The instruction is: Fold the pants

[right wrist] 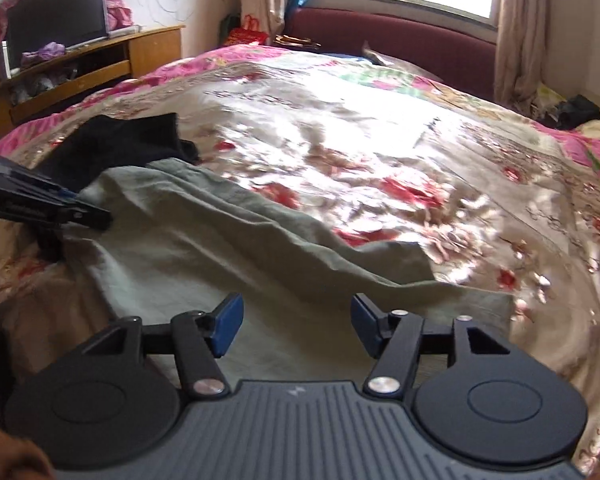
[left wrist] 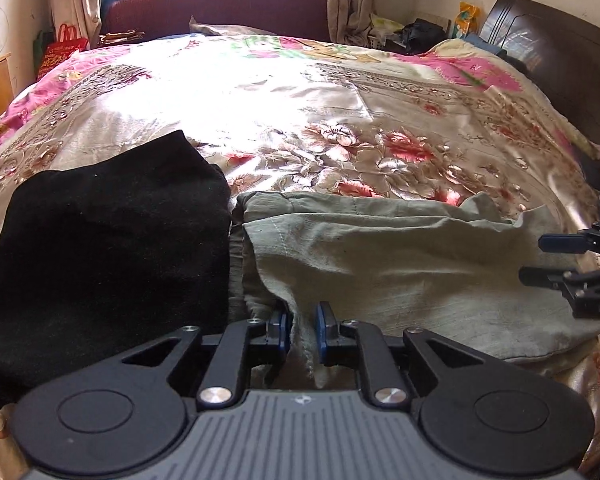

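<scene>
Grey-green pants (left wrist: 400, 264) lie crumpled and partly folded on the floral bedspread (left wrist: 300, 112), near its front edge. My left gripper (left wrist: 302, 324) sits at their left end, its blue pads closed on a raised ridge of the cloth. My right gripper (left wrist: 534, 258) hovers at the pants' right end. In the right wrist view that right gripper (right wrist: 296, 320) stands wide open above the pants (right wrist: 220, 248), with nothing pinched. The left gripper (right wrist: 88, 206) shows at the far left of that view, on the cloth's edge.
Folded black pants (left wrist: 100, 260) lie directly left of the grey-green ones, also seen as black pants (right wrist: 116, 140). A dark headboard (left wrist: 548, 52) is at the right, a maroon sofa (left wrist: 220, 12) beyond the bed, a wooden TV stand (right wrist: 100, 60) at the far left.
</scene>
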### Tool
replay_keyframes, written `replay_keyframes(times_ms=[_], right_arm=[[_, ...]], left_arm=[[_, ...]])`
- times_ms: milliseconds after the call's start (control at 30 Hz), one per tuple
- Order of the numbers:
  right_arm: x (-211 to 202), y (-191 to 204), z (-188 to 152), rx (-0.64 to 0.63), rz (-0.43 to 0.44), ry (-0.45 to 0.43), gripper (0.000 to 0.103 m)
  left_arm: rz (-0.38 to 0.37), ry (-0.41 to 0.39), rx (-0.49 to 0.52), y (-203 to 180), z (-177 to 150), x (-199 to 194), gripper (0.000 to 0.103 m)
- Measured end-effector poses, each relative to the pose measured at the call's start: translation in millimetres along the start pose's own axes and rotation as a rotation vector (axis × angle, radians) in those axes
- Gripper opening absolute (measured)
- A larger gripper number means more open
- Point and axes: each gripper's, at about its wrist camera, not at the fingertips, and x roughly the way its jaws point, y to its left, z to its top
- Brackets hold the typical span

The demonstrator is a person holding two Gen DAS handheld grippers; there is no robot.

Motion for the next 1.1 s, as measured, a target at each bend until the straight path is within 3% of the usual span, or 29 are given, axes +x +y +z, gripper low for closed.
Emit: replay_keyframes(times_ms=[67, 100, 133, 167, 233, 367, 467, 567, 633, 767, 833, 867, 967, 1000, 1033, 1100], right_arm=[[10.8, -25.8, -7.3, 0.025, -0.100, 0.022, 0.059], [19.5, -43.1, -13.9, 0.041, -0.182, 0.058, 0.058], [25.4, -57.1, -18.5, 0.079, -0.209, 0.094, 0.058], [28.4, -80.8, -26.6, 0.170, -0.198, 0.131, 0.058], [17.0, -105.0, -32.8, 0.304, -0.165, 0.116, 0.056], [-9.9, -95.3, -15.9, 0.210, -0.211, -0.022, 0.057], [8.9, -89.4, 0.7, 0.147, -0.140, -0.002, 0.064], [37.9, -93.9, -2.8, 0.162, -0.129, 0.073, 0.062], [51.5, -106.8, -12.4, 0.222, -0.101, 0.113, 0.043], [43.6, -126.4, -18.8, 0.332, -0.062, 0.117, 0.029], [28.1, -133.2, -20.8, 0.378, -0.066, 0.100, 0.028], [14.8, -135.3, -23.9, 0.396, -0.074, 0.078, 0.028], [-19.3, -137.2, -42.1, 0.460, -0.003, 0.067, 0.050], [-26.6, -137.4, -50.0, 0.494, 0.043, 0.068, 0.067], [-30.7, -137.2, -58.0, 0.527, 0.082, 0.073, 0.075], [-28.4, -136.6, -73.1, 0.604, 0.177, 0.103, 0.075]], left_arm=[[0.038, 0.017, 0.028, -2.6, 1.2, 6.0, 0.033], [0.054, 0.023, 0.040, -2.1, 1.2, 8.1, 0.036], [0.068, 0.034, 0.043, 0.5, 1.2, 9.9, 0.042], [0.082, 0.042, 0.039, 3.6, 1.3, 10.0, 0.043], [0.094, 0.041, 0.036, 7.9, 2.2, 5.1, 0.043], [0.179, -0.012, 0.076, 4.3, 7.8, -14.6, 0.046], [0.242, -0.075, 0.144, -12.3, 13.4, -27.7, 0.048], [0.191, -0.124, 0.165, -31.6, 16.4, -35.4, 0.054], [0.127, -0.126, 0.171, -44.4, 16.3, -30.4, 0.056], [0.048, -0.017, 0.174, -65.8, 4.4, 8.3, 0.057], [0.029, 0.050, 0.194, -71.7, -5.9, 24.5, 0.057], [0.044, 0.074, 0.208, -74.8, -11.5, 28.8, 0.057], [0.048, 0.049, 0.222, -77.7, -18.8, 19.1, 0.057], [0.042, 0.042, 0.215, -76.7, -18.4, 16.2, 0.057], [0.040, 0.037, 0.206, -75.8, -17.7, 14.2, 0.057], [0.037, 0.041, 0.187, -75.0, -15.8, 14.2, 0.057]])
